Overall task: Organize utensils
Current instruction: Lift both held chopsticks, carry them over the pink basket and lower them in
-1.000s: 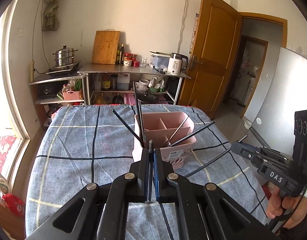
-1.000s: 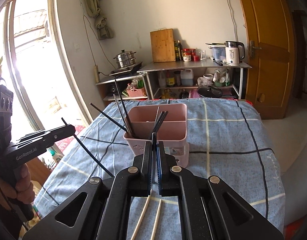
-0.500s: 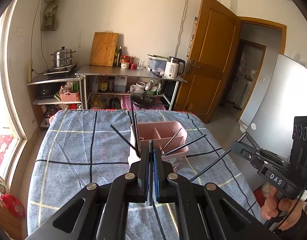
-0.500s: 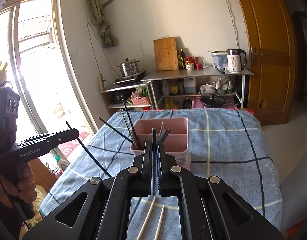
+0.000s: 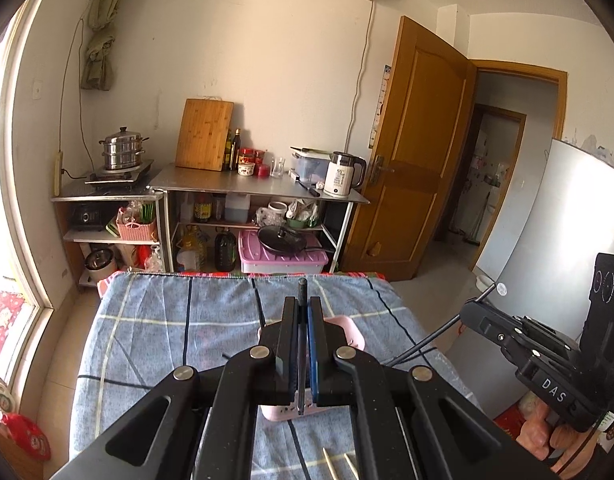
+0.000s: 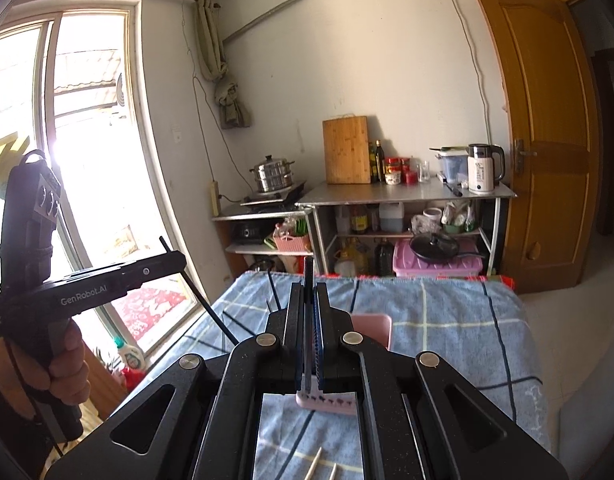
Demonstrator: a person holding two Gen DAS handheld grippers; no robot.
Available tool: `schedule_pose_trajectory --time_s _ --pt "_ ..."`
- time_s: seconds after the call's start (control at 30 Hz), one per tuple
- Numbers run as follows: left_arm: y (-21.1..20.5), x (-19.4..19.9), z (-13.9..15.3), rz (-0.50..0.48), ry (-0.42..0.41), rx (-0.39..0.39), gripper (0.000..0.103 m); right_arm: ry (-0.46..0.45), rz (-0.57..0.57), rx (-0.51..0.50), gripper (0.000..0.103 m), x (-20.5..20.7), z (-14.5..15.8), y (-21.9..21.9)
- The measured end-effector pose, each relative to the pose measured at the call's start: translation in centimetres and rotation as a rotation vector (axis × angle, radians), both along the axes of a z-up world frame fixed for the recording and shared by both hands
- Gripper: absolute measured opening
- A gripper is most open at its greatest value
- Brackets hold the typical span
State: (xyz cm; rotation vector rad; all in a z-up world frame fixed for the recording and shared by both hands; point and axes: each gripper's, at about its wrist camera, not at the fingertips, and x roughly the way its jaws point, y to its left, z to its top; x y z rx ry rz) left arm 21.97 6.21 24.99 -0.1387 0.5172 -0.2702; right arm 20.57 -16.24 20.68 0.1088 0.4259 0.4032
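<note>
I am holding both claws above the worktop (image 5: 147, 344), which is wearing a blue checked cloth. My left claw (image 5: 303, 308) is clamping a black chopstick (image 5: 302, 292), its tip standing up just past the closed jaws; the same stick is showing in the right view as a dark rod (image 6: 199, 300) crossing that claw's tip at a slant. My right claw (image 6: 309, 288) is likewise pinching a black chopstick (image 6: 308, 270) between jaws pressed narrow; in the left view it is appearing as a thin black rod (image 5: 439, 332) slanting down from the right claw's tip. The pink holder (image 6: 373, 326) is sitting on the cloth directly under both claws, mostly hidden by them; I am seeing only its rim and lower front (image 5: 275, 414). Another black stick (image 6: 273, 290) is poking up left of my right claw; I cannot tell which compartment it is sitting in. Two pale chopsticks (image 6: 313, 464) are lying on the cloth nearer me than the holder, side by side. A hand (image 6: 63, 364) is gripping the left claw's handle.
</note>
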Motion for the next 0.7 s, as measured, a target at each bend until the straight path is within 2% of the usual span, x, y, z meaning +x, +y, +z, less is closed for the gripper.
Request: schedule_pose_trajectory --time_s 0.3,0.7 --pt "-0.3 3.8 -0.2 0.017 -0.004 -0.003 0.004 0.000 -0.035 0.027 0.004 3.0 -0.4 -0.4" --pt "-1.2 7.6 -5.8 0.009 0.076 -0.009 0.004 0.082 -0.042 0.018 0.004 6.8 -4.3 0.3"
